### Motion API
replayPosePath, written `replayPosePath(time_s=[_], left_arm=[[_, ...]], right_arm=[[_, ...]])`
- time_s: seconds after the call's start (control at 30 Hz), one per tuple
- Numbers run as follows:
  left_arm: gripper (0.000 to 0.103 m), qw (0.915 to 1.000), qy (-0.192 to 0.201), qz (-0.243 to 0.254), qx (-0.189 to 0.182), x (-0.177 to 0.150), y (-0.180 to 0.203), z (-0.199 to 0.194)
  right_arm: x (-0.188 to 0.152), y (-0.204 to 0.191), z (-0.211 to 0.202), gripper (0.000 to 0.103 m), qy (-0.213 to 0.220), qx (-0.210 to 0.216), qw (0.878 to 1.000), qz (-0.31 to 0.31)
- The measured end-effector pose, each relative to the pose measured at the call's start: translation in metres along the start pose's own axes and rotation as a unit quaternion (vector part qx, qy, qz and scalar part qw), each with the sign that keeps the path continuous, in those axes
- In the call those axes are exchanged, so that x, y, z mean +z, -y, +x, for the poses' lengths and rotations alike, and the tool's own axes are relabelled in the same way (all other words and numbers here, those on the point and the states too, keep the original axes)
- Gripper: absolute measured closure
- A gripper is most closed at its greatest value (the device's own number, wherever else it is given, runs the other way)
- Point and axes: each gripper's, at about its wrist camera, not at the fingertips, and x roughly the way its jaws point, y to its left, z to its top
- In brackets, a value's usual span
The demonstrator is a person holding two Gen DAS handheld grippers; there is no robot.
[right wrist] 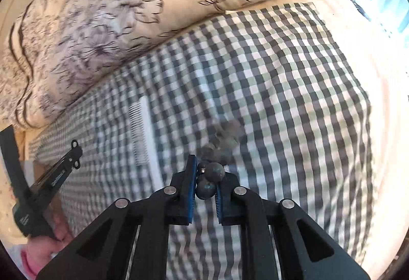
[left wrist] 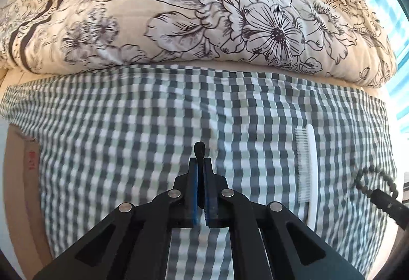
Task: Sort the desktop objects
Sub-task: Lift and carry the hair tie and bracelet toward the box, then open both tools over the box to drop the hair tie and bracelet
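Left hand-held gripper (left wrist: 200,165) is pressed together on a thin black looped item (left wrist: 199,149), held above the checked cloth (left wrist: 153,126). Right hand-held gripper (right wrist: 208,172) pinches a string of dark beads (right wrist: 212,172); the loose end is motion-blurred. White comb (left wrist: 308,172) lies flat on the cloth, near the floral quilt (left wrist: 179,11).

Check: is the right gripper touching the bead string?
Touching. The right wrist view shows the right gripper with both pads pressed against dark beads of the bead string.
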Motion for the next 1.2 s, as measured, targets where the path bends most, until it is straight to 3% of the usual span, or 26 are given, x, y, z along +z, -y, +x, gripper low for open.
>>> replayPosePath(time_s=[0.23,0.37,0.63,0.97,1.2], left_arm=[[0.100,0.9994,0.028,0.016,-0.011,-0.011,0.010,-0.074],[0.100,0.9986,0.046,0.017,-0.021,0.001,-0.016,-0.110],[0.100,0.9960,0.085,0.001,-0.029,-0.010,-0.072,-0.189],[0.100,0.9949,0.088,-0.048,-0.009,-0.040,-0.199,-0.229],[0.100,0.9941,0.097,-0.048,-0.002,-0.033,-0.293,-0.243]], right_arm=[[-0.012,-0.021,-0.053,0.091,0.011,0.021,1.000,-0.013],[-0.025,-0.044,-0.082,0.091,0.020,0.026,0.999,-0.040],[-0.064,-0.109,-0.130,0.091,0.027,0.062,0.991,-0.111],[-0.130,-0.279,-0.152,0.091,0.019,0.145,0.961,-0.237],[-0.174,-0.385,-0.145,0.091,0.014,0.168,0.949,-0.267]])
